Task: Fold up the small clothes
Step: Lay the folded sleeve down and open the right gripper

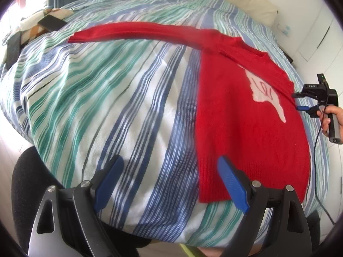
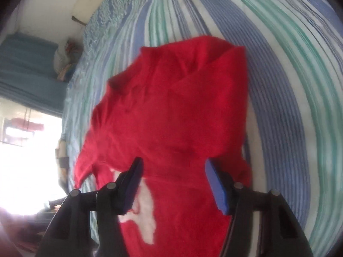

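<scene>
- A red sweater (image 1: 246, 128) lies flat on the striped bedspread (image 1: 120, 111), its white patch (image 1: 265, 92) facing up.
- One sleeve (image 1: 137, 31) stretches out straight from the sweater's shoulder, across the bedspread towards the dark flat object (image 1: 52, 22) at the bed's far corner.
- The left gripper (image 1: 171, 184) hovers just beside the sweater's ribbed hem, its blue fingers (image 1: 232, 184) spread wide apart with nothing between them; one finger overlaps the hem edge in view.
- The right gripper (image 2: 173, 184) sits at the sweater's opposite edge, near the white patch, fingers also apart and empty.
- In the right wrist view the sweater (image 2: 171, 115) fills the space ahead of the fingers, rumpled at its far end.
</scene>
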Available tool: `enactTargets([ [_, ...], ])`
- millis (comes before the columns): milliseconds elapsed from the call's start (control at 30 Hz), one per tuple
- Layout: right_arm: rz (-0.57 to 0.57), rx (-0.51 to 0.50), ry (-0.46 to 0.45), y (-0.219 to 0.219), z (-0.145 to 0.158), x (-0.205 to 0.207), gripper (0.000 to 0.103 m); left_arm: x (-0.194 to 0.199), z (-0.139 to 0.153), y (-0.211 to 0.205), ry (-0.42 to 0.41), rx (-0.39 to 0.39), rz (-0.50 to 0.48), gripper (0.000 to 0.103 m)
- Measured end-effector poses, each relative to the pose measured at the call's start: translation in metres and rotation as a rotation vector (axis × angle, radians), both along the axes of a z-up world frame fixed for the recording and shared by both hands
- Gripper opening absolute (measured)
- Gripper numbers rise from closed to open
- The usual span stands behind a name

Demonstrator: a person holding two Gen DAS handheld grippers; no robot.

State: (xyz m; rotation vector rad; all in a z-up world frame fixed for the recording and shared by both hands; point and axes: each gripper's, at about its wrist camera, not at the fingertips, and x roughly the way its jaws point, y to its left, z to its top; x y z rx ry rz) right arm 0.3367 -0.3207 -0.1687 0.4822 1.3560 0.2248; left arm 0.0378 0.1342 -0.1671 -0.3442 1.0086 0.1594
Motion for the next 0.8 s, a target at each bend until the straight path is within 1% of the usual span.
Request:
enactTargets([
  [33, -0.026, -0.12, -0.001, -0.01, -0.006, -0.003, 0.054, -0.002, 0.001, -0.001, 0.0, 0.011, -0.002, 0.091],
  [67, -0.066, -0.214, -0.035, -0.022, -0.007, -0.008, 0.054, -0.004, 0.001, -0.002, -0.001, 0.02, -0.003, 0.091],
  [100, -0.104, -0.23, -0.092, -0.035, -0.002, -0.013, 0.054, -0.005, 0.001, -0.003, -0.001, 0.026, -0.003, 0.091],
  [133, -0.139, -0.205, -0.137, -0.046, 0.003, -0.019, 0.054, -0.005, 0.001, -0.003, 0.001, 0.029, -0.003, 0.091],
  [167, -0.159, -0.159, -0.168, -0.054, 0.009, -0.026, 0.054, -0.004, 0.0, -0.003, 0.004, 0.029, -0.003, 0.091],
  [200, -0.151, -0.101, -0.189, -0.057, 0.013, -0.03, 0.054, -0.002, -0.001, -0.002, 0.008, 0.026, -0.001, 0.091],
  [267, -0.073, 0.033, -0.213, -0.049, 0.018, -0.035, 0.054, 0.002, -0.004, -0.003, 0.02, 0.018, -0.002, 0.091],
  [333, 0.013, 0.14, -0.207, -0.032, 0.018, -0.035, 0.054, 0.004, -0.004, -0.006, 0.024, 0.025, -0.008, 0.091],
  [367, 0.039, 0.169, -0.204, -0.024, 0.016, -0.035, 0.054, 0.004, -0.004, -0.008, 0.022, 0.033, -0.013, 0.091],
  [433, 0.046, 0.187, -0.196, -0.012, 0.007, -0.032, 0.054, 0.002, -0.003, -0.011, 0.021, 0.053, -0.02, 0.091],
  [467, 0.021, 0.151, -0.175, -0.009, -0.002, -0.029, 0.054, 0.001, -0.003, -0.011, 0.023, 0.06, -0.02, 0.091],
  [500, -0.021, 0.084, -0.13, -0.011, -0.014, -0.025, 0.052, 0.0, -0.003, -0.01, 0.026, 0.063, -0.017, 0.091],
  [533, -0.065, 0.035, -0.09, -0.015, -0.025, -0.023, 0.044, -0.002, -0.003, -0.008, 0.025, 0.061, -0.012, 0.091],
  [567, -0.102, 0.024, -0.087, -0.016, -0.03, -0.025, 0.041, -0.004, -0.003, -0.006, 0.022, 0.056, -0.007, 0.091],
  [600, -0.128, 0.003, -0.107, -0.02, -0.027, -0.027, 0.042, -0.006, -0.002, -0.004, 0.018, 0.048, 0.0, 0.091],
  [633, -0.14, -0.048, -0.132, -0.023, -0.021, -0.034, 0.05, -0.007, -0.002, -0.001, 0.015, 0.037, 0.006, 0.091],
  [700, -0.105, -0.116, -0.182, -0.021, -0.009, -0.045, 0.058, -0.005, -0.003, 0.002, 0.018, 0.021, 0.014, 0.091],
  [800, -0.025, -0.218, -0.26, -0.021, 0.01, -0.068, 0.059, -0.001, -0.006, 0.002, 0.029, 0.01, 0.012, 0.091],
])
